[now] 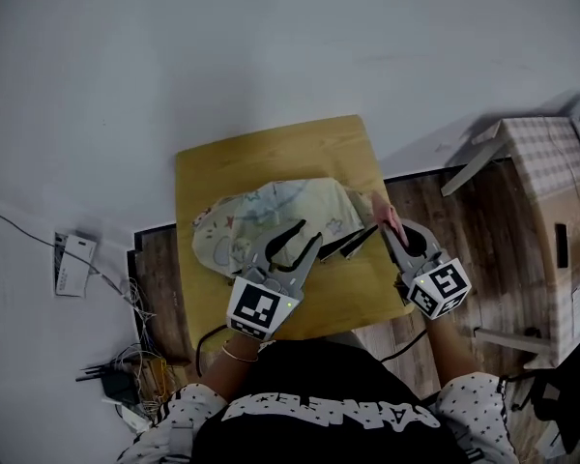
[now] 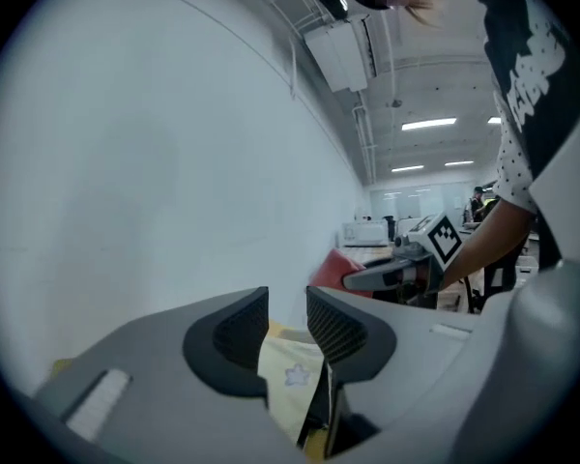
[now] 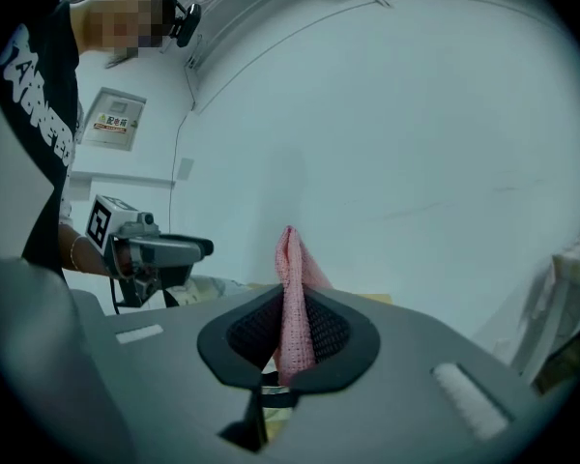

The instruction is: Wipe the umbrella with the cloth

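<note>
A pale yellow patterned umbrella (image 1: 271, 216) lies collapsed on a small wooden table (image 1: 261, 158); a dark part of it (image 1: 353, 243) sticks out at its right. My left gripper (image 1: 307, 232) hovers over the umbrella's near edge, open, with nothing between its pads. In the left gripper view the fabric (image 2: 288, 380) shows below the left gripper (image 2: 288, 322). My right gripper (image 1: 391, 228) is just right of the umbrella, shut on a pink cloth (image 1: 385, 211). The right gripper view shows the cloth (image 3: 288, 298) standing up from the right gripper (image 3: 288, 332).
A cardboard box (image 1: 551, 220) draped with checked fabric stands at the right. Cables and a power strip (image 1: 126, 375) lie on the floor at the lower left, near a white device (image 1: 72, 264). The person's torso is close to the table's near edge.
</note>
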`<state>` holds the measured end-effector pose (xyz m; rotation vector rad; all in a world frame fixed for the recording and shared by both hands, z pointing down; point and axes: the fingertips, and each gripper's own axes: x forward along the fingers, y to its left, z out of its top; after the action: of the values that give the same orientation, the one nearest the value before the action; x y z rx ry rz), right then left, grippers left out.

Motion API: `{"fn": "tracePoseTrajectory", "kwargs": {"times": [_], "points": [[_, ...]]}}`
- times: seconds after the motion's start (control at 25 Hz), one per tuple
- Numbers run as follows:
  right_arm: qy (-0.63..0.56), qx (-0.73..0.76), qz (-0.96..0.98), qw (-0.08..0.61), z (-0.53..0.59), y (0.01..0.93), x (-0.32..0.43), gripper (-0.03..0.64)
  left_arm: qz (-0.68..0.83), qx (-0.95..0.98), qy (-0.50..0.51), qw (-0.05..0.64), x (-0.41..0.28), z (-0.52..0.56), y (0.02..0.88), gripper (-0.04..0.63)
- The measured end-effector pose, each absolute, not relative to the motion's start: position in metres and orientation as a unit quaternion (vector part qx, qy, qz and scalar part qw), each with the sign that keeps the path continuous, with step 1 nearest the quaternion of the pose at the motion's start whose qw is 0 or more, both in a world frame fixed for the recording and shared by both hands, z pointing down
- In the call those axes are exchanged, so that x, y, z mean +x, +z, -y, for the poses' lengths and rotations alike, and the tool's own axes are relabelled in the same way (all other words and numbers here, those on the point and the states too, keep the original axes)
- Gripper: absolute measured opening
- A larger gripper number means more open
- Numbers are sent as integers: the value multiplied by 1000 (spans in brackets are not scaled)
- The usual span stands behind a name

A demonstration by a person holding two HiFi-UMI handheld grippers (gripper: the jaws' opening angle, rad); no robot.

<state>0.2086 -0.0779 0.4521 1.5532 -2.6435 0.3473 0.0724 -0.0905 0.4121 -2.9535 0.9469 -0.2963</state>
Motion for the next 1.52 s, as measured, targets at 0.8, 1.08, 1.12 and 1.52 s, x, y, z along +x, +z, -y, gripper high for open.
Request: {"fn": "tracePoseTrajectory", "kwargs": {"times": [0.8, 1.08, 1.12, 1.52], "points": [[141, 599, 788, 35, -15, 450, 272, 32, -186, -923, -328, 78, 183, 104, 580, 153], [144, 616, 773, 47, -30, 454, 278, 32, -198, -915, -342, 80, 177, 107, 583, 21], [144, 617, 772, 46, -30, 454, 278, 32, -202, -916, -337, 82, 176, 108, 580, 3], [137, 596, 791, 38, -9, 452, 260, 32, -265, -927, -262, 42, 135, 111, 531, 2]]}}
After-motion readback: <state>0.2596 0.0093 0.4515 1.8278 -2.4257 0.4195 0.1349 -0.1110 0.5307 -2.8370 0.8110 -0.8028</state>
